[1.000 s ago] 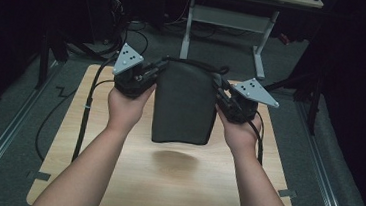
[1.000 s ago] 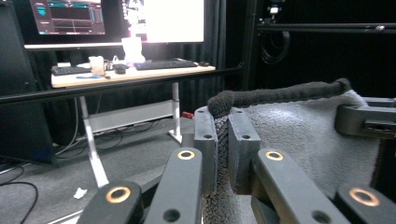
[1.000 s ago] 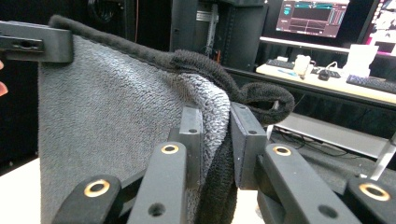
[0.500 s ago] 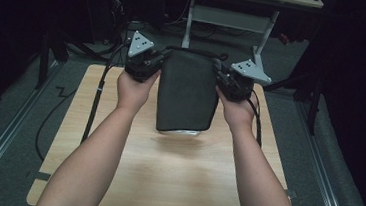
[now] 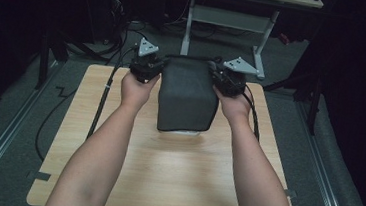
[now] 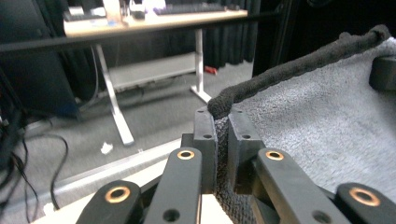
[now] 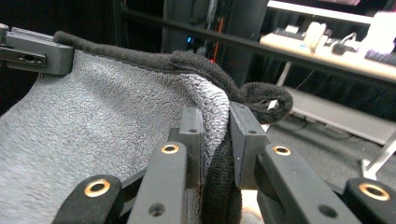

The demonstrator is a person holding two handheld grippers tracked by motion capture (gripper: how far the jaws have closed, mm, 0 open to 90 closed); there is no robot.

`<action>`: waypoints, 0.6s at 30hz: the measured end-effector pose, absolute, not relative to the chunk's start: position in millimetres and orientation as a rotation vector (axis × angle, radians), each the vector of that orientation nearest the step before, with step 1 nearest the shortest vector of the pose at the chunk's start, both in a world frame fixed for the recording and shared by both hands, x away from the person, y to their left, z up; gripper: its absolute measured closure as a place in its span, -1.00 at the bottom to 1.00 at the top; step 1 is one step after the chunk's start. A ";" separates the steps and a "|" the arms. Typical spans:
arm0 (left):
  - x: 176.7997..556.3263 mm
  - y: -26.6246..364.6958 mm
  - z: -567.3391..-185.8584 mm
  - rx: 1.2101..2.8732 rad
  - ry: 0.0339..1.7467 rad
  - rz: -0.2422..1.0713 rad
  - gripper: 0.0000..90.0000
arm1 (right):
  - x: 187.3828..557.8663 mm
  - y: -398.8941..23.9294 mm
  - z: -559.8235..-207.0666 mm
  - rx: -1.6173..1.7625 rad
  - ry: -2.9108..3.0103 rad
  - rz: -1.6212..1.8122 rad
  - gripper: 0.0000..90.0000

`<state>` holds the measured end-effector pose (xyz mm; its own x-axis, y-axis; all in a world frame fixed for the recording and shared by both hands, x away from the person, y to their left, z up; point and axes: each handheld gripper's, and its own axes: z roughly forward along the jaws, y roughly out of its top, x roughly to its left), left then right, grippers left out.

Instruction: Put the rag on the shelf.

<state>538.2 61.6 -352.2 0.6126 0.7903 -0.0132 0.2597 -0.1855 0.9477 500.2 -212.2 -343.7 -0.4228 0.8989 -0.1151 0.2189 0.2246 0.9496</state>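
The left gripper (image 6: 223,140) has its jaws pinching one top corner of a grey towel (image 5: 187,96), and the right gripper (image 7: 215,140) has its jaws pinching the other top corner. The towel hangs stretched between them at the upper middle of the high view, its lower edge at the wooden tabletop (image 5: 164,176). Both forearms enter from the bottom of that frame, and a desk (image 6: 154,21) stands in the background.

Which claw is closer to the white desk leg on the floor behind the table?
Right. The right claw grips the towel corner just in front of the white desk leg; the left claw grips the other corner, farther left.
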 end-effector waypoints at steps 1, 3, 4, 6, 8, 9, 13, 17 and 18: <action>538.5 61.7 -357.2 1.745 0.867 0.595 0.86 | 501.6 -212.1 -347.8 1.038 1.811 1.221 0.72; 539.2 61.7 -365.8 1.761 0.873 0.576 0.86 | 503.8 -213.7 -355.0 1.045 1.832 1.214 0.72; 539.4 61.4 -369.6 1.768 0.877 0.570 0.86 | 505.1 -215.6 -357.9 1.058 1.837 1.223 0.72; 539.8 61.1 -375.9 1.781 0.884 0.554 0.86 | 506.7 -217.5 -362.9 1.083 1.850 1.230 0.72; 540.0 61.1 -381.2 1.794 0.885 0.543 0.86 | 507.5 -218.2 -369.2 1.087 1.868 1.210 0.72; 540.3 61.2 -384.1 1.797 0.887 0.532 0.86 | 507.7 -219.1 -371.6 1.088 1.880 1.202 0.72; 541.2 61.5 -396.3 1.825 0.898 0.500 0.87 | 509.3 -220.5 -381.6 1.108 1.902 1.192 0.72; 542.1 63.2 -409.5 1.831 0.916 0.447 0.87 | 510.4 -221.2 -392.1 1.132 1.919 1.190 0.72; 542.0 63.2 -412.6 1.833 0.919 0.439 0.87 | 510.8 -221.7 -394.2 1.138 1.923 1.190 0.72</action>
